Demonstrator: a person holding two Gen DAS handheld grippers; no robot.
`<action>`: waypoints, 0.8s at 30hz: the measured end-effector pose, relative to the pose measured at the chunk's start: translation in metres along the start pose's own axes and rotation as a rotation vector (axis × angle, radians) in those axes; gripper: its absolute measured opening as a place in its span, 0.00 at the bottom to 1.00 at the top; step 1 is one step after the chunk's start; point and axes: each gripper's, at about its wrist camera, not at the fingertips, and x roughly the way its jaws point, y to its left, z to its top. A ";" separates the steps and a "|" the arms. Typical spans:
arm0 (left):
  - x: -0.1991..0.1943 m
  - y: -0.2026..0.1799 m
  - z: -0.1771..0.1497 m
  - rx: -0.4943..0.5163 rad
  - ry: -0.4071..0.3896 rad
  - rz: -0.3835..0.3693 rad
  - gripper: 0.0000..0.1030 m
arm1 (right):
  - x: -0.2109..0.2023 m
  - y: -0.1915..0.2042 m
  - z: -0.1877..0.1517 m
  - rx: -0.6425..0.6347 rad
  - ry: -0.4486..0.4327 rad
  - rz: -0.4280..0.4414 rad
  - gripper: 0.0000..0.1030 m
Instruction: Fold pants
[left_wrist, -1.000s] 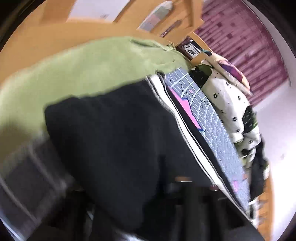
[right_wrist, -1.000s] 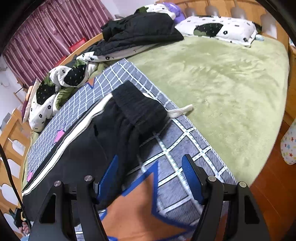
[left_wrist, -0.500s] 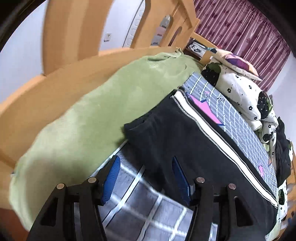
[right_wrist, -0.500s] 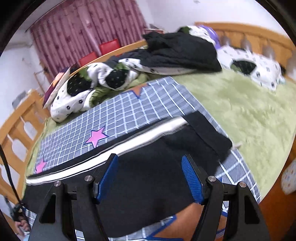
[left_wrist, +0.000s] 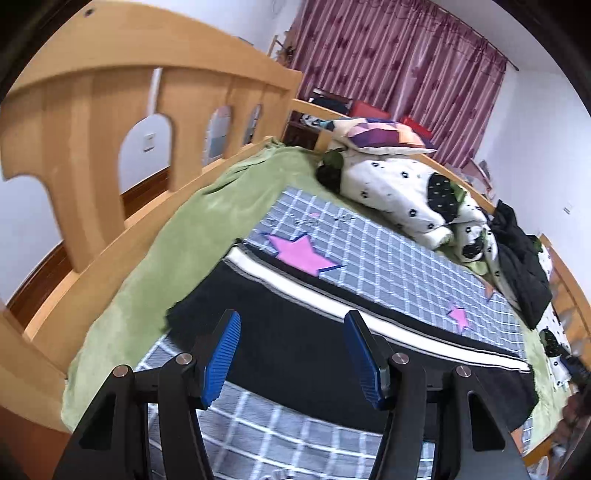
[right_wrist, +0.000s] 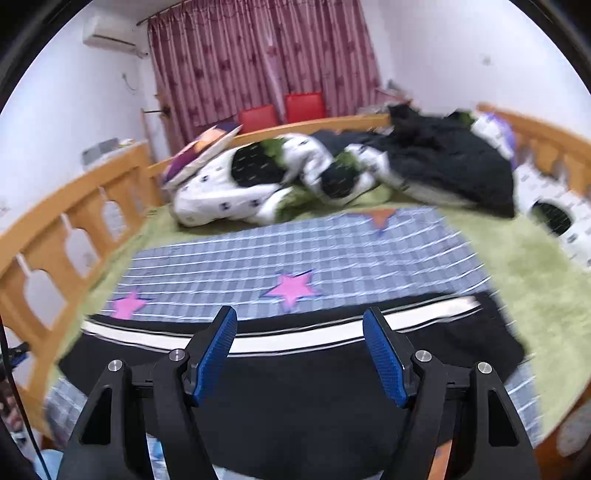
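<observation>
Now the black pants (left_wrist: 295, 343) lie flat on the checked blanket (left_wrist: 388, 258) on the bed. Both the left gripper (left_wrist: 291, 354) and the right gripper (right_wrist: 299, 354) hang above them, spread apart and holding nothing.

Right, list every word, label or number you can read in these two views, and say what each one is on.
None can be read.
Checked mat: faint dark marks near its far edge, above the pink star; too small and smeared to read.
Black pants: white side stripe only, no visible label.
Wall unit: no legible marking.
</observation>
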 end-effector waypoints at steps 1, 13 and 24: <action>0.002 -0.001 -0.002 -0.015 0.006 0.003 0.55 | 0.004 0.002 -0.002 0.007 0.009 0.015 0.68; 0.080 0.039 -0.076 -0.253 0.167 -0.063 0.55 | 0.085 -0.006 -0.068 -0.036 0.096 0.044 0.57; 0.145 0.102 -0.103 -0.399 0.188 -0.130 0.54 | 0.116 -0.011 -0.064 0.076 0.103 0.065 0.57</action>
